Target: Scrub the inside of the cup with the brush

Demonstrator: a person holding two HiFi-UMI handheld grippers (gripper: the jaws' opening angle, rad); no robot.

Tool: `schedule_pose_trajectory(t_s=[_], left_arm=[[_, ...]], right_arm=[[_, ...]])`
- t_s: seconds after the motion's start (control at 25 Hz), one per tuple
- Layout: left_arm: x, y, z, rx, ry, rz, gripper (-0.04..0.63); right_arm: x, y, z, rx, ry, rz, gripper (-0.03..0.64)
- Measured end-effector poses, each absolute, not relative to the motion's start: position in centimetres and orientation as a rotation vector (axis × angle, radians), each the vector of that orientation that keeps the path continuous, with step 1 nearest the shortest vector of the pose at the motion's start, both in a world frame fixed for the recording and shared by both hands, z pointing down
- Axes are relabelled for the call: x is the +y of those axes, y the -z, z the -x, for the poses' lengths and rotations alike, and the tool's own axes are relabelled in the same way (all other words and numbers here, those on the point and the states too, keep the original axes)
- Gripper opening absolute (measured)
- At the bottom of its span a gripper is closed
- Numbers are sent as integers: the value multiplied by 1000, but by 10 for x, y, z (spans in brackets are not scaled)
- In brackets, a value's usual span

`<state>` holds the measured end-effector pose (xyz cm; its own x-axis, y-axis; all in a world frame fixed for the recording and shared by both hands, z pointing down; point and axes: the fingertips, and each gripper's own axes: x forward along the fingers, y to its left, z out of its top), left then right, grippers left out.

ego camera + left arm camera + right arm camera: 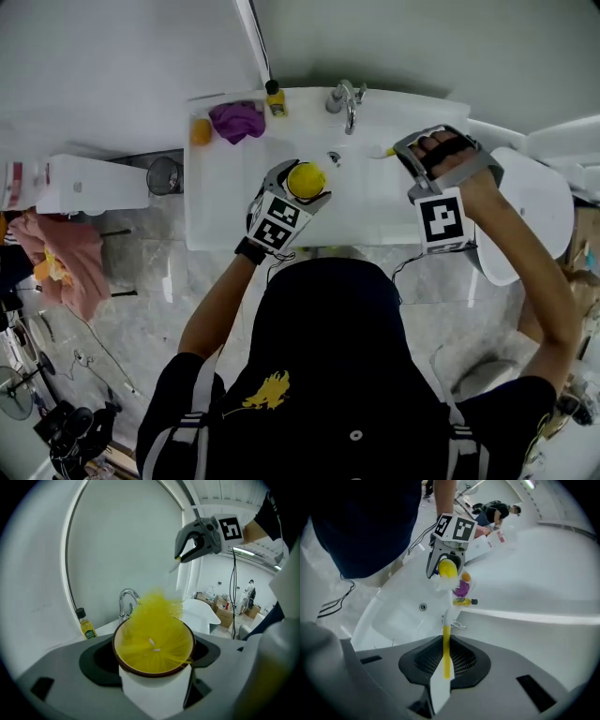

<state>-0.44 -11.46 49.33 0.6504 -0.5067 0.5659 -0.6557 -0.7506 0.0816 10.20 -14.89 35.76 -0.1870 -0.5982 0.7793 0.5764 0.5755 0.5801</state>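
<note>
My left gripper [298, 195] is shut on a white cup [152, 691] with a brown rim, held over the sink with its mouth tilted toward the right gripper. The brush's yellow bristle head [157, 627] fills the inside of the cup and sticks out past the far rim. My right gripper [411, 150] is shut on the brush's thin yellow and white handle [446, 641], which runs from between its jaws toward the cup [446, 568]. In the left gripper view the right gripper [180, 557] hangs above and behind the cup.
The white sink [225, 211] has a chrome faucet [347, 101] at the back and a drain [335, 159]. A yellow bottle [275, 101], a purple cloth [236, 120] and an orange item [201, 131] sit on the rim. A toilet [539, 202] stands at the right, a bin [165, 174] at the left.
</note>
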Motion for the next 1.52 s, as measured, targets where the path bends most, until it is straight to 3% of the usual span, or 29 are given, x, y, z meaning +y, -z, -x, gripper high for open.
schedule_pose_trajectory(t_s=[0.24, 0.76, 1.52], left_arm=[[-125, -470, 29, -1066, -661, -2589, 417], [-139, -471, 50, -1239, -532, -2476, 417], [-157, -540, 52, -1268, -539, -2458, 417]], right_arm=[[-130, -378, -123, -1639, 806, -190, 67], [-56, -458, -100, -2342, -296, -623, 67], [-40, -584, -153, -2153, -1032, -922, 67]])
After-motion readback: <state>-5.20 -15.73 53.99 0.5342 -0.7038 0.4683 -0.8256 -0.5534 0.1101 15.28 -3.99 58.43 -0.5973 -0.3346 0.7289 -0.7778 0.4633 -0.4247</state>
